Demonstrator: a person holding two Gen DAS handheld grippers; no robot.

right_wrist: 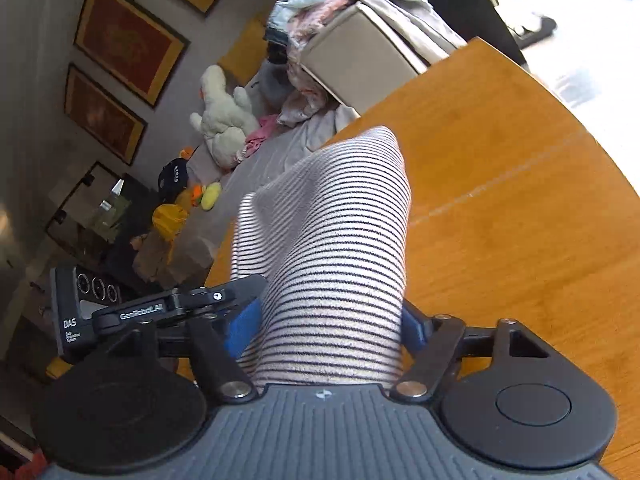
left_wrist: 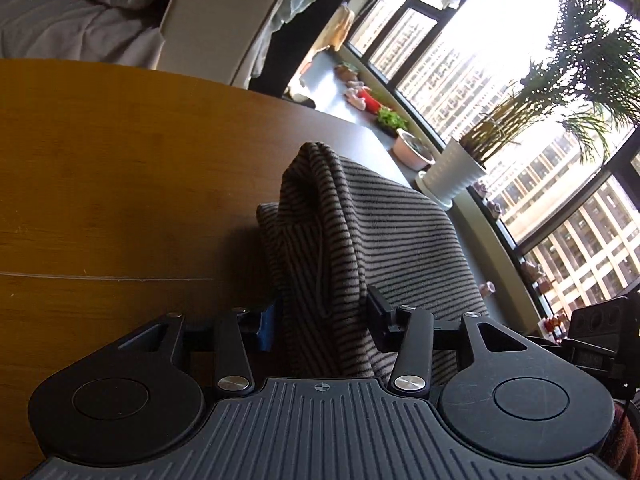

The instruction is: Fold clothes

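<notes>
A grey garment with thin black stripes (left_wrist: 360, 232) hangs bunched between the two grippers above a wooden table (left_wrist: 100, 200). My left gripper (left_wrist: 324, 320) is shut on a fold of the striped garment, which rises in front of it and drapes to the right. My right gripper (right_wrist: 328, 320) is shut on another part of the same striped garment (right_wrist: 332, 240), which arches up over the table (right_wrist: 520, 220). Both sets of fingertips are largely hidden by cloth.
A sofa heaped with clothes (right_wrist: 360, 40) and a plush toy (right_wrist: 224, 120) lie beyond the table's far edge. A white potted plant (left_wrist: 452, 176) and small pots stand on the windowsill at right. The other gripper's body (right_wrist: 80, 312) shows at left.
</notes>
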